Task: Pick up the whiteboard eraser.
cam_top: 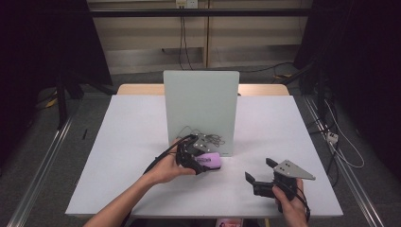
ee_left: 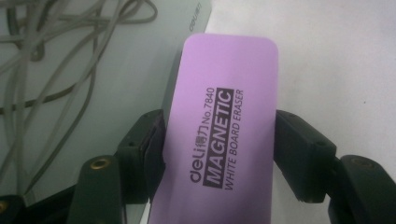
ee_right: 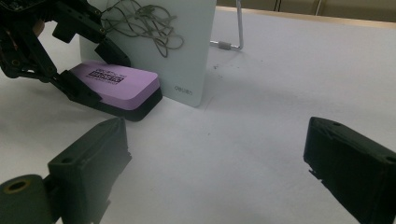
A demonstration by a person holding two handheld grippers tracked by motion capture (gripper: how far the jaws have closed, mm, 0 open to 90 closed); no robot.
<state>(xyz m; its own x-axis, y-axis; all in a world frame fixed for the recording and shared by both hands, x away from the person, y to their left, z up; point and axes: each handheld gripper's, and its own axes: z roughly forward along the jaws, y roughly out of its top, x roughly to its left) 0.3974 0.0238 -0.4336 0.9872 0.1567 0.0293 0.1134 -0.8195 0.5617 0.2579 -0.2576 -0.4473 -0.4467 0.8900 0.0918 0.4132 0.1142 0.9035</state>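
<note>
A purple magnetic whiteboard eraser [cam_top: 213,161] [ee_left: 224,84] lies black felt down on the white table [cam_top: 132,142], at the foot of an upright whiteboard [cam_top: 201,104]. My left gripper [cam_top: 201,163] [ee_left: 219,149] is shut on it, one pad against each long side. Grey scribbled lines [cam_top: 208,139] [ee_left: 56,70] mark the board's lower part just beside the eraser. My right gripper [cam_top: 259,169] [ee_right: 219,140] hovers open near the table's front right, nothing between its jaws. In the right gripper view the eraser [ee_right: 130,86] and the left gripper [ee_right: 100,74] sit at the upper left.
The whiteboard [ee_right: 187,46] stands on a thin metal leg [ee_right: 239,28] behind it. A wooden table edge [cam_top: 265,89] shows beyond the white top. Dark frames and cables lie on the floor at both sides.
</note>
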